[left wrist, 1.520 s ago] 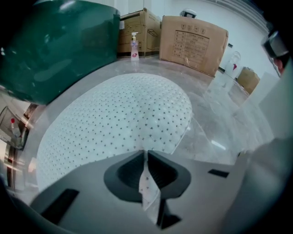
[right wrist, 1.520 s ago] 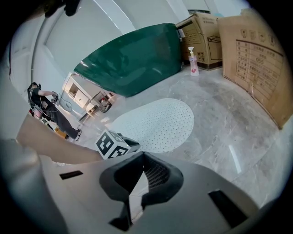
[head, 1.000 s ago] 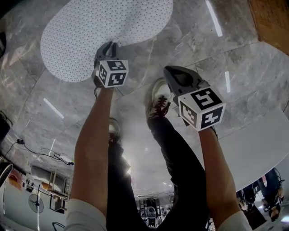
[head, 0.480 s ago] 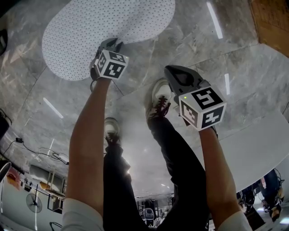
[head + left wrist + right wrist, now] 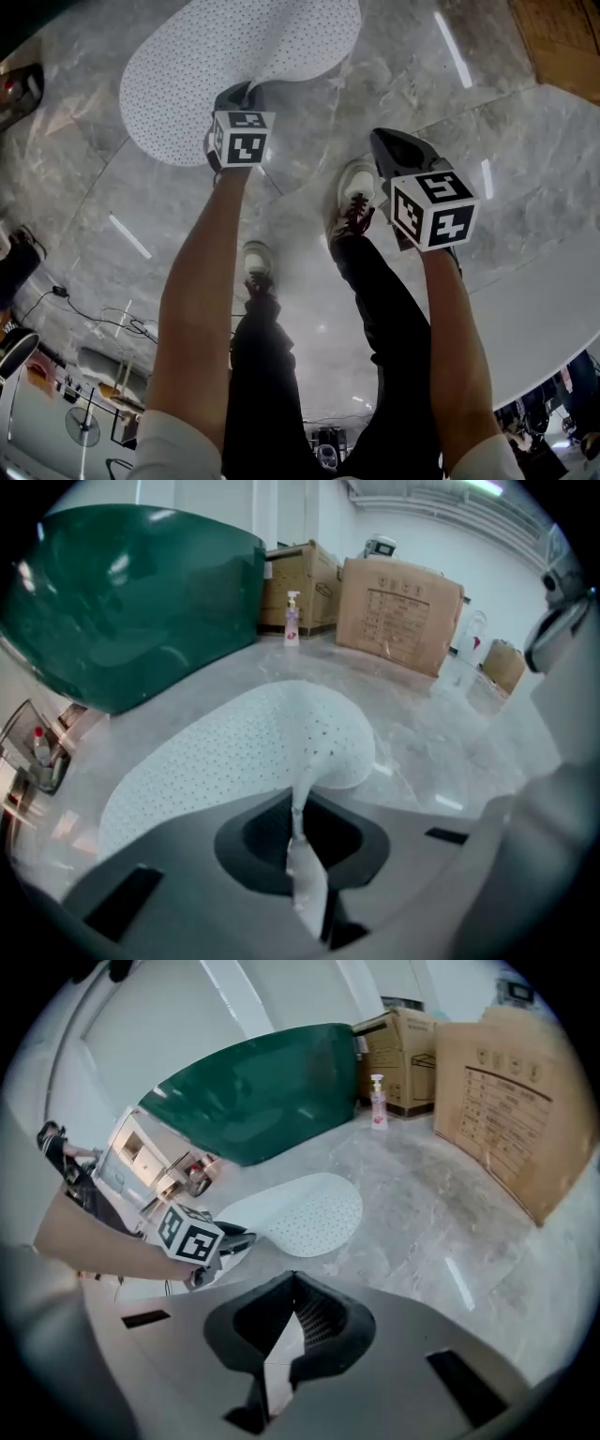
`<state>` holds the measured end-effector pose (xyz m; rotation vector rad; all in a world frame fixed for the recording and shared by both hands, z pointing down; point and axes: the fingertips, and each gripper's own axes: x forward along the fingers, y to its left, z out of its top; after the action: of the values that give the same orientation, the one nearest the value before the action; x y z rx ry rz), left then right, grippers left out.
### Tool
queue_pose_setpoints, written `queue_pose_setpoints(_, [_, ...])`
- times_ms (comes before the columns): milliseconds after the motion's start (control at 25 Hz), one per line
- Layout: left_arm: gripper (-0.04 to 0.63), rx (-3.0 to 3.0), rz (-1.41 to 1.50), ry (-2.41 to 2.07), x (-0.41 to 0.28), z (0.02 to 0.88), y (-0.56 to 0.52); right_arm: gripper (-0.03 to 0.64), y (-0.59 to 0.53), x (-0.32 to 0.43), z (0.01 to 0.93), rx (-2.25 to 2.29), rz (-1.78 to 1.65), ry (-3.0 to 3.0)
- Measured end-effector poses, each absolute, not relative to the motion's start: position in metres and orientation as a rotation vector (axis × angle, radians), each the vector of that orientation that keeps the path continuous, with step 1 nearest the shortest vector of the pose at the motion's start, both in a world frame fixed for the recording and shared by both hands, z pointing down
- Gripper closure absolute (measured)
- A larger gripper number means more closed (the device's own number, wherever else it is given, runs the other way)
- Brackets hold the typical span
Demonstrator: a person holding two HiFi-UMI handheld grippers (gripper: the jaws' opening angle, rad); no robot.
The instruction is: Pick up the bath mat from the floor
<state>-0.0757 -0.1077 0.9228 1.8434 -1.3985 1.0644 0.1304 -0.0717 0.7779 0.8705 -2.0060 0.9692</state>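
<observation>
Around the person, grey marble floor (image 5: 422, 84), glossy and veined, streaked with reflected ceiling lights. Beyond the mat sits a big dark green tub (image 5: 131, 602), smooth and shiny. To its right a small pump bottle (image 5: 292, 619) stands on the floor beside stacked cardboard boxes (image 5: 398, 611). The boxes are closed, so what they hold cannot be told. Loose cables (image 5: 84, 319) trail at the left edge of the head view. The person's two shoes (image 5: 354, 192) are planted near the mat's edge, and nothing lies on the mat itself.

Now the bath mat (image 5: 216, 66): white, thin and floppy, a rounded bean shape peppered with small holes. Most of it lies flat on the floor ahead of the person. Its near edge is drawn up into a peak at the left gripper (image 5: 239, 94), whose jaws have just been closing and are now clamped on that edge, a fold of mat pinched between them.

The right gripper (image 5: 380, 141) hovers well off to the side over bare floor, jaws together with nothing in them.
</observation>
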Motion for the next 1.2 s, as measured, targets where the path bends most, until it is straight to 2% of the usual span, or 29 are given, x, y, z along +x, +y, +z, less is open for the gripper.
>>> queue_pose_setpoints(120, [0.561,1.871,1.004,-1.473,-0.104,0.865,-0.110,0.601,-0.043,0.115,0.751,0.965,1.093,-1.962])
queue_pose_setpoints(520, [0.563,1.890,0.891,-1.586,-0.212,0.674,-0.073,0.601,-0.029,0.050,0.565,0.993,1.013,-2.117])
queue_pose_setpoints(640, [0.563,1.908,0.860,-1.551,-0.221,0.617,-0.042,0.601,-0.031,0.041,0.491,1.000,0.918,-2.156])
queue_pose_setpoints(840, [0.563,1.894,0.592,-1.529,-0.220,0.504,0.005,0.601,-0.038,0.034,0.361,0.994,0.709,-2.232])
queue_pose_setpoints(1200, [0.563,2.004,0.134,-1.565,-0.201,0.235,0.050,0.601,-0.005,0.031,0.133,1.119,0.577,-2.390])
